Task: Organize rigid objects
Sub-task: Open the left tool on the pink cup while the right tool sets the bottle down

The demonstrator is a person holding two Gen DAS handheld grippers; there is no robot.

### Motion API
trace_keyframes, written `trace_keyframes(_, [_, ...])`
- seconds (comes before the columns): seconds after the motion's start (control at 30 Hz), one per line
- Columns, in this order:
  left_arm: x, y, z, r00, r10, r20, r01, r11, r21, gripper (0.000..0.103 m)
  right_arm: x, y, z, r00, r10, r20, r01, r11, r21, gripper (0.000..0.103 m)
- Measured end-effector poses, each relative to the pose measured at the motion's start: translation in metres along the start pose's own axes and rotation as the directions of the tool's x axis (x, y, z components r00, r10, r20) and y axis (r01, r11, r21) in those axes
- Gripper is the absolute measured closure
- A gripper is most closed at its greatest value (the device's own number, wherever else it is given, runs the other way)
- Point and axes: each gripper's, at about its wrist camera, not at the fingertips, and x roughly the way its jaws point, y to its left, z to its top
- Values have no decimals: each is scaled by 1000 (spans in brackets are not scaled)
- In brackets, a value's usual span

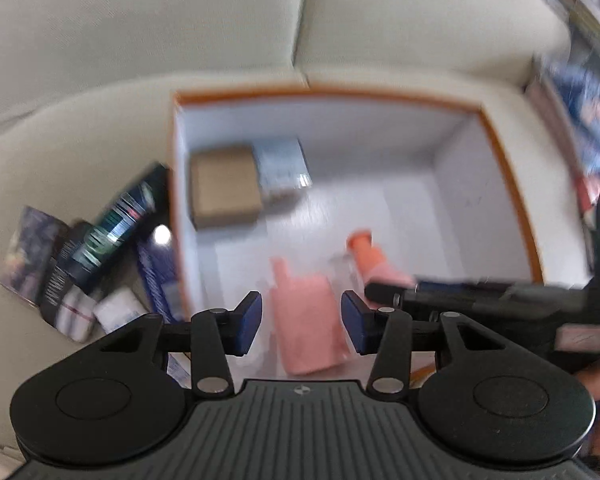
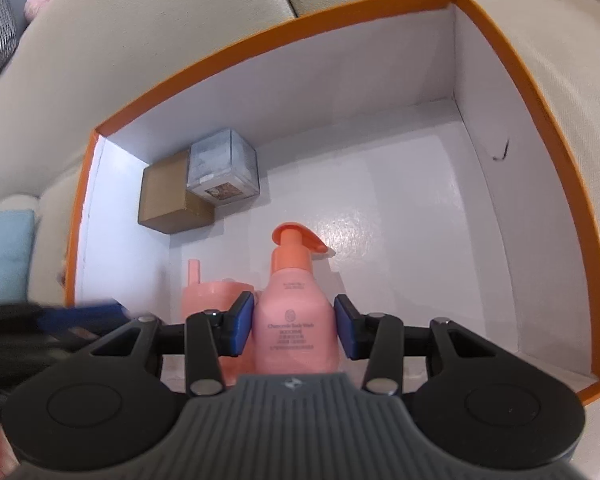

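A white box with an orange rim (image 2: 540, 128) sits on a beige sofa. Inside stand a pink pump bottle (image 2: 294, 320), a pink container (image 2: 216, 300), a brown carton (image 2: 168, 200) and a grey cube box (image 2: 220, 168). My right gripper (image 2: 294, 330) is open, its blue pads either side of the pump bottle with a small gap. My left gripper (image 1: 300, 322) is open and empty, above the pink container (image 1: 308, 320) in the box (image 1: 508, 168). The left wrist view is blurred.
Several packets and small boxes (image 1: 100, 240) lie on the sofa left of the box. The right gripper's arm (image 1: 480, 300) crosses the left wrist view at right. A light blue cushion (image 2: 4, 256) lies at the left. Sofa back cushions (image 1: 140, 20) rise behind.
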Motion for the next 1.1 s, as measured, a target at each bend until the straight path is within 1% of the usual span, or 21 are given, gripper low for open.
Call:
trace_keyframes(0.07, [-16,11,1,998,19,54,-18,1000,-18,49,3,5,0,1000,-15,-6,15,1000,-25,58])
trace_keyframes(0.13, [-21,22,1,996,54,68,-50,998,-47,49,7,11,-2,1000,-22,-17,21,999,-47,58])
trace_keyframes(0.17, [-21,28,0,996,56,63,-53,997,-57,49,10,14,-3,999,-26,-23,25,998,-58,58])
trace_keyframes(0.2, [-20,35,-1,997,49,52,-45,996,-72,51,12,18,-4,999,-32,-30,30,997,-71,58])
trace_keyframes(0.27, [-14,46,-5,999,16,30,-13,994,-105,66,16,26,-6,998,-46,-39,42,994,-97,58])
trace_keyframes(0.33, [-3,55,-9,1000,-15,17,17,991,-132,70,19,33,-8,997,-57,-42,51,991,-121,58])
trace_keyframes(0.37, [0,58,-12,999,-35,11,36,989,-143,75,21,36,-9,997,-63,-44,57,990,-131,58])
trace_keyframes(0.47, [1,61,-17,997,-80,5,80,985,-154,81,25,47,-10,996,-73,-50,64,984,-163,58])
trace_keyframes(0.53, [-1,61,-20,997,-83,13,83,985,-153,83,27,52,-11,996,-71,-61,60,983,-173,58])
trace_keyframes(0.73, [-1,73,-22,992,-125,16,126,975,-184,88,37,67,-12,995,-54,-85,38,984,-173,58])
trace_keyframes(0.8, [-1,75,-22,991,-131,16,132,973,-188,89,39,73,-13,995,-46,-91,29,984,-174,58])
trace_keyframes(0.9, [-1,75,-22,990,-137,19,138,973,-187,89,40,77,-14,994,-67,-81,49,978,-202,58])
trace_keyframes(0.97, [-1,75,-22,990,-138,19,139,973,-186,89,41,79,-15,993,-64,-97,44,981,-190,58])
trace_keyframes(1.1, [0,76,-22,990,-141,18,142,972,-189,89,44,80,-18,989,-73,-129,46,978,-204,58])
